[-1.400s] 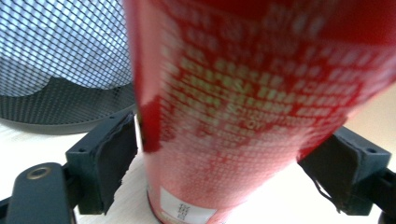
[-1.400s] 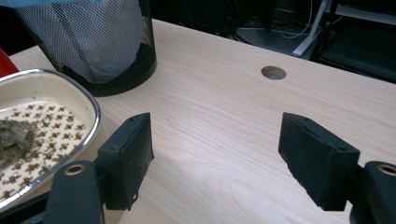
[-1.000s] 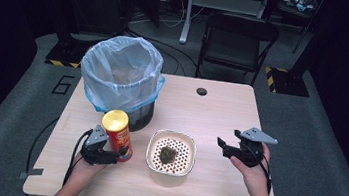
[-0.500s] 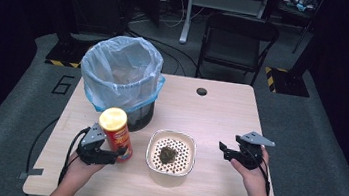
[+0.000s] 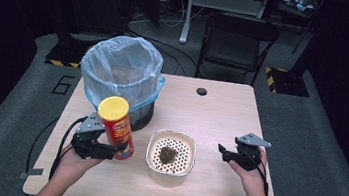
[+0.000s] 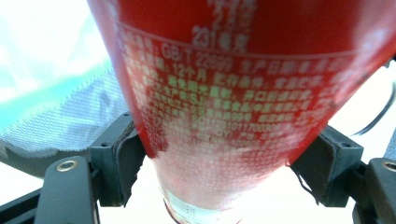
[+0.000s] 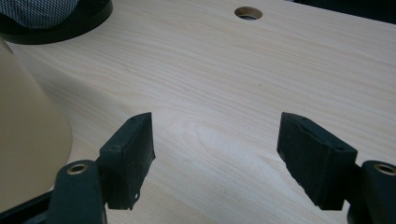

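The left gripper [image 5: 105, 151] clamps low on the red chip can [image 5: 116, 127] at lower left of the high view, beside the bin [image 5: 121, 71] (light, stiff, slick cardboard, so grip mid-body), while the right gripper [image 5: 226, 152] stands open, empty.

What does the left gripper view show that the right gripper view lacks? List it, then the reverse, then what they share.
Left gripper view: the red chip can clamped between the left tool pads, with fine white print on it.
Right gripper view: the right tool open over bare wood, the table's cable hole, the cream bowl's wall.
Both: the lined trash bin and the table.
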The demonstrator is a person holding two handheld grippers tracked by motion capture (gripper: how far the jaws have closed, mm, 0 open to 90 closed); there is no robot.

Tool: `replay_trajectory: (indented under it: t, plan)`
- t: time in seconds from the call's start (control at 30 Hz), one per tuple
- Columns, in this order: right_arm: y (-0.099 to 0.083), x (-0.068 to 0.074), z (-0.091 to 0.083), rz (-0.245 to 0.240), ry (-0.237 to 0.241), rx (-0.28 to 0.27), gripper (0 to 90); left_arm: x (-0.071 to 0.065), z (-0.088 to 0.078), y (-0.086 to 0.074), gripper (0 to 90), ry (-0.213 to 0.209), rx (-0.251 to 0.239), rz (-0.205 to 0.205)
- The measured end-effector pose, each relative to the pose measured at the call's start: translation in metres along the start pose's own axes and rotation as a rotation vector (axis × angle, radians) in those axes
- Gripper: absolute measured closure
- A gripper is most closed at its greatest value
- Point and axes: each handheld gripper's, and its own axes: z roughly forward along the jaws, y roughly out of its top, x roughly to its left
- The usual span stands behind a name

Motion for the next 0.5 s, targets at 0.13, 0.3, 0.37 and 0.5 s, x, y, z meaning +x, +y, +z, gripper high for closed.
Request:
replay_trajectory:
  t: [0.13,0.3,0.37,0.5]
  plan:
    - [-0.002,0.0,0.002,0.008,0.004,0.006,26.8,0.0,-0.018,0.026,24.0,-0.017,0.005,-0.002]
    - [-0.003,-0.002,0.004,0.008,0.004,0.015,27.0,0.0,-0.03,0.05,24.0,-0.009,0.004,0.006]
    - [-0.004,-0.002,0.004,0.004,-0.001,0.02,27.0,0.0,-0.034,0.058,24.0,-0.006,0.005,0.009]
    - [-0.005,-0.003,0.005,0.005,0.0,0.023,27.0,0.002,-0.043,0.077,24.0,-0.003,0.003,0.01]
